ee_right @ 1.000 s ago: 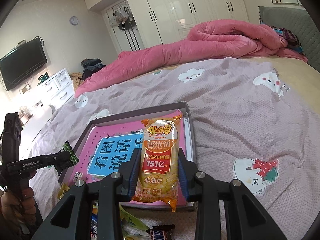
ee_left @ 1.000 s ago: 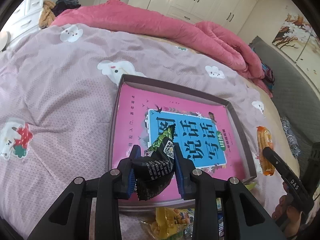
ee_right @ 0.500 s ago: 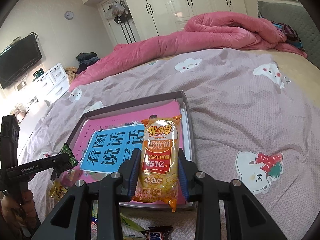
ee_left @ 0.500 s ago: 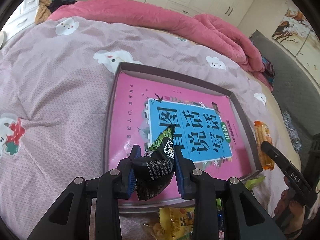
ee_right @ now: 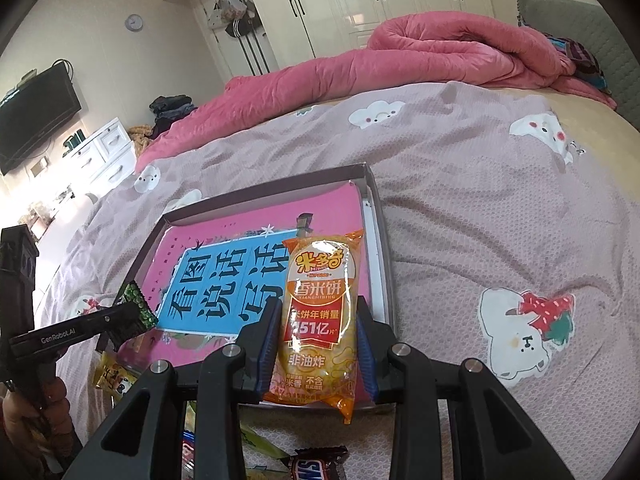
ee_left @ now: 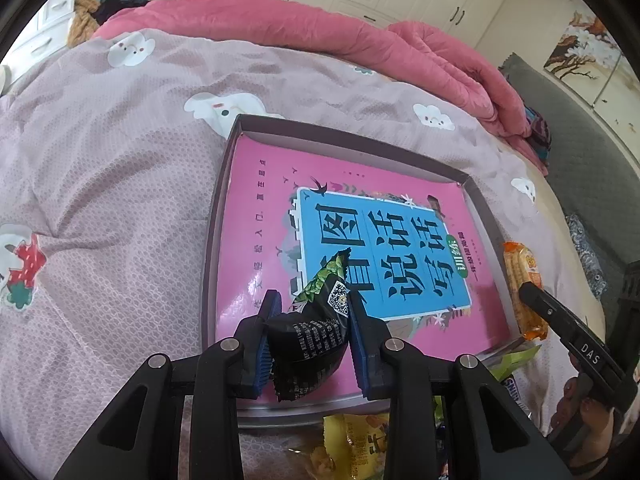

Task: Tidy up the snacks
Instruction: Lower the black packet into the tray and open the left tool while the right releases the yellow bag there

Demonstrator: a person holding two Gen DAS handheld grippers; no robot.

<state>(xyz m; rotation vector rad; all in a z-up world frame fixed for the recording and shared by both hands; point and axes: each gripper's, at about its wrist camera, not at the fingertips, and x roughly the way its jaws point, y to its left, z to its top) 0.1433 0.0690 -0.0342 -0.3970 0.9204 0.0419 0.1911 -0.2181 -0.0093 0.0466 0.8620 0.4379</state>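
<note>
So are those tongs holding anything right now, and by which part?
Yes. The left tongs pinch a black snack packet at its lower half; the right tongs clamp an orange rice-cracker pack around its lower middle.

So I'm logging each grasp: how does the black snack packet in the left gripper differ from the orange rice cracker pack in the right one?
The black snack packet is dark, short and crumpled, with a QR code; the orange rice cracker pack is bright, long and smooth, with a red label. The black one tilts sideways, while the orange one stands lengthwise between its jaws. Both are clamped and held over the near edge of the tray.
</note>
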